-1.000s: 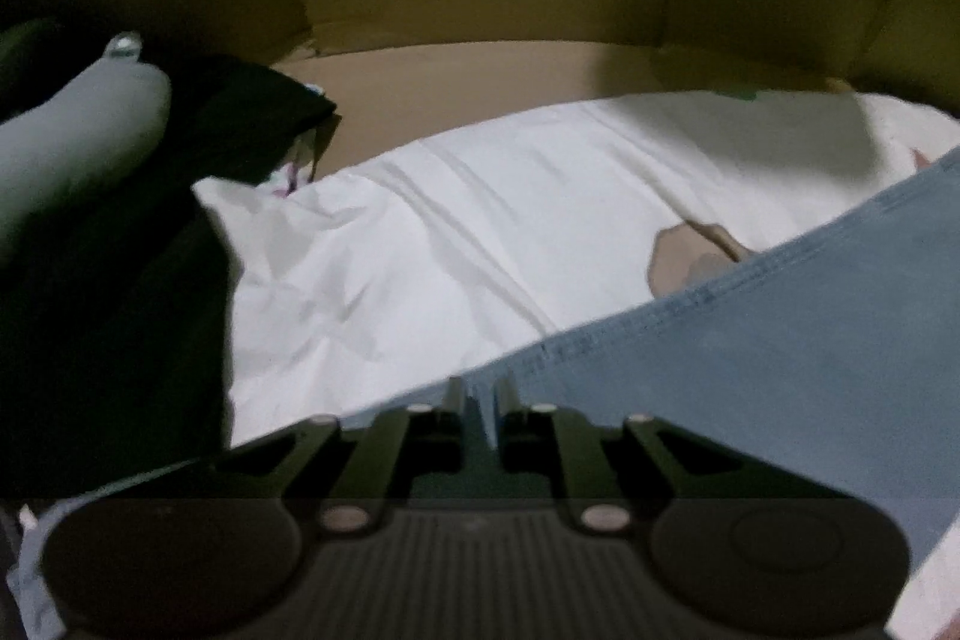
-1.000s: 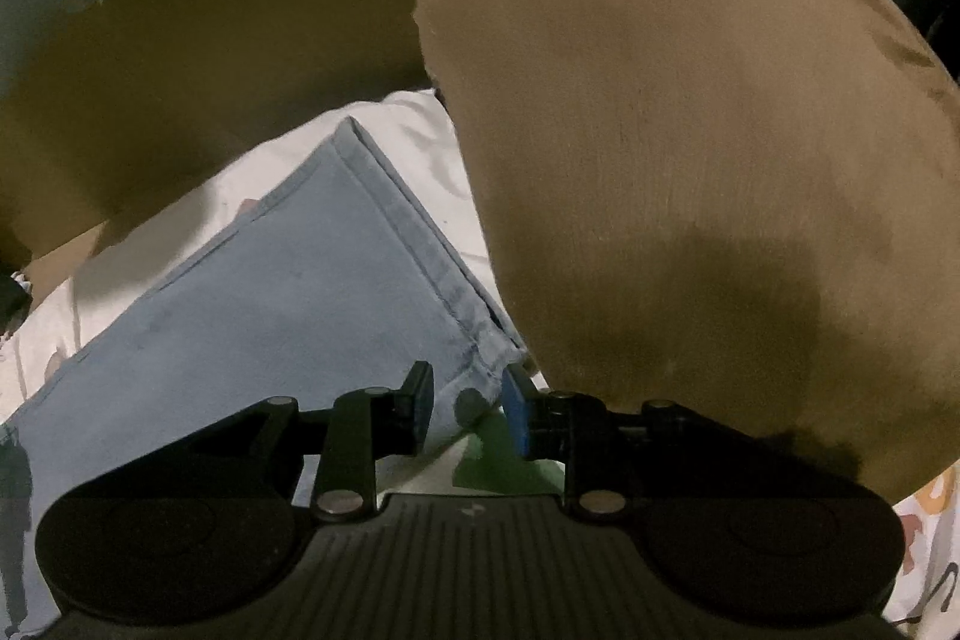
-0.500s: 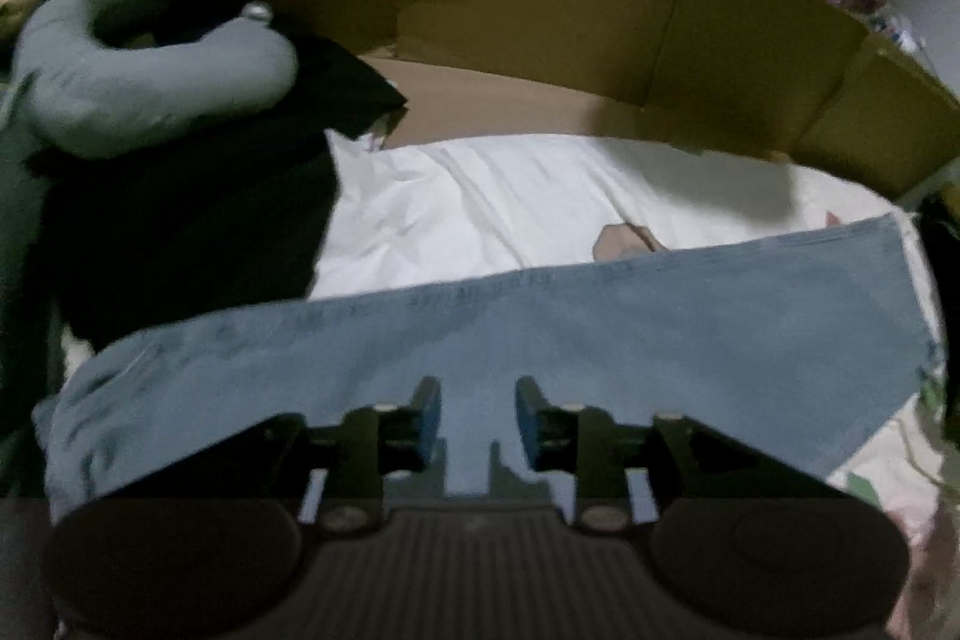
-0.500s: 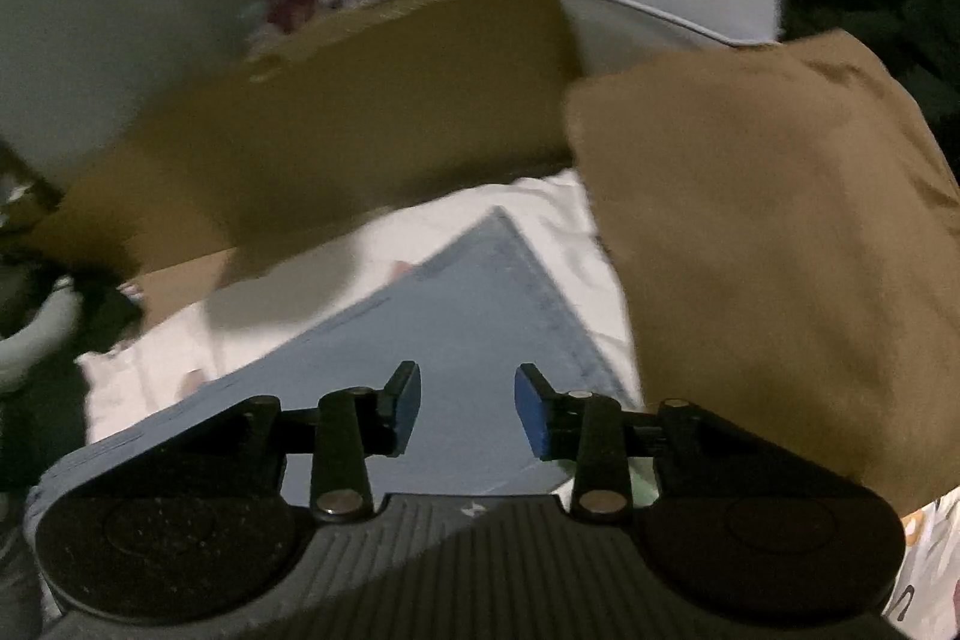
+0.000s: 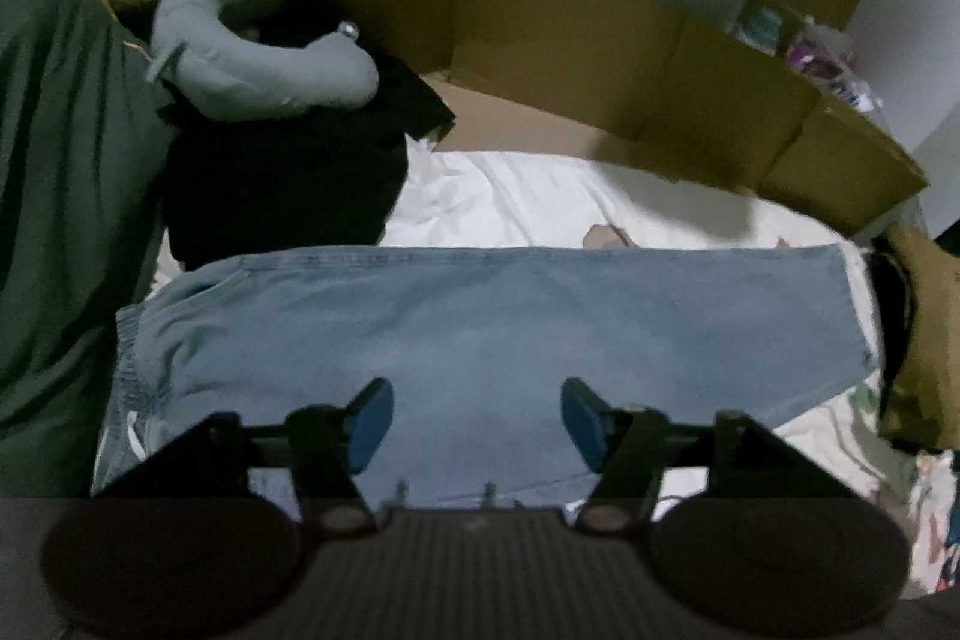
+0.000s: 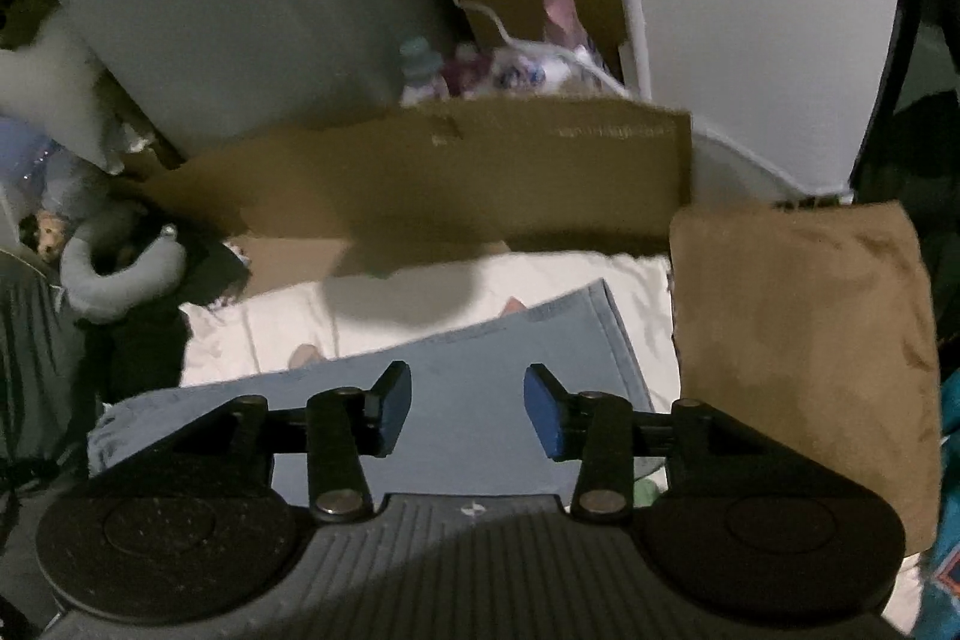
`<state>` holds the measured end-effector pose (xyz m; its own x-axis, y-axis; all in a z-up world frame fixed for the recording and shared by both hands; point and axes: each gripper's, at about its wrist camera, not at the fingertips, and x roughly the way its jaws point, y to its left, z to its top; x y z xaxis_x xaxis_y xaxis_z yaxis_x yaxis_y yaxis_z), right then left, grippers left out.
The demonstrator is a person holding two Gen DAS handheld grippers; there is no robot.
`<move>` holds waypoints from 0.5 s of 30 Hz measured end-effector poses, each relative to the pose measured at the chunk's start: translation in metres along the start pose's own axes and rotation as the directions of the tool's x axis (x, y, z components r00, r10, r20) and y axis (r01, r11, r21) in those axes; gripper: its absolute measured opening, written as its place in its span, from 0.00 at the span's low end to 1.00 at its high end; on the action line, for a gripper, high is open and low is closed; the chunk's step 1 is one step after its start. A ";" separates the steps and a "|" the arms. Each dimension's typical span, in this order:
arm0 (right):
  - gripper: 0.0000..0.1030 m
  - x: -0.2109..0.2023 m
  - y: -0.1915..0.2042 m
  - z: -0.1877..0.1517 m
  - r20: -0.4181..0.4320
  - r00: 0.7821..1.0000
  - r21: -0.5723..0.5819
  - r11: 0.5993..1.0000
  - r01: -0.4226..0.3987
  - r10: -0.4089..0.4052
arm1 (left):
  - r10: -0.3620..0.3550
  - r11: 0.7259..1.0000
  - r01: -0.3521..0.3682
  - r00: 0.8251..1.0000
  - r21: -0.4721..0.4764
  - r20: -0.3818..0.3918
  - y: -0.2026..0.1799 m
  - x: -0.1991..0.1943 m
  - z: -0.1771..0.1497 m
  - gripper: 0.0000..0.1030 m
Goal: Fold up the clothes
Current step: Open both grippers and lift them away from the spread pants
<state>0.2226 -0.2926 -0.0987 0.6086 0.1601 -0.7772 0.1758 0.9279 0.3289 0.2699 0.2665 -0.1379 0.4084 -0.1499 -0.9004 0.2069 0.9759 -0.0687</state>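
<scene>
bed (image 5: 540, 196): white sheet, cardboard (image 5: 600, 58) standing along its far side; it bears everything below.
jeans (image 5: 480, 328): pale blue, lying flat across the bed as one long band, waist bunched at the left, hem at the right; in the right wrist view the hem (image 6: 606, 316) lies just beside the pillow.
pillow (image 6: 798, 340): brown, at the right end of the bed.
black cloth (image 5: 282, 184): heaped far left, a grey neck pillow (image 5: 264, 70) on top.
left gripper (image 5: 477, 418): jaws wide and just been opening, nothing between them, hanging above the middle of the jeans.
right gripper (image 6: 468, 412): jaws partly apart and just been opening, empty, above the hem end.
step: one fold looks laid and let go; both tongs are clear of the cloth.
next: probably come down on one end, pinch both layers at the edge and carry it over to the other end, keeping the edges matched.
</scene>
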 end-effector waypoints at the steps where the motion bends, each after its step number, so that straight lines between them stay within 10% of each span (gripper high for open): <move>1: 0.52 -0.008 0.004 0.005 0.004 1.000 -0.005 1.000 -0.001 0.001 | -0.005 1.000 0.005 1.000 -0.006 0.007 0.001 -0.007 -0.002 0.69; 15: 0.67 -0.145 0.052 0.041 0.126 0.990 -0.007 0.998 -0.064 0.065 | -0.062 0.998 0.062 0.998 -0.023 0.034 -0.007 -0.072 -0.021 0.77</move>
<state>0.1752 -0.2820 0.0534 0.7114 0.1761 -0.6803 0.1307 0.9180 0.3744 0.2203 0.2742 -0.0816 0.4245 -0.2150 -0.8795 0.2114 0.9681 -0.1346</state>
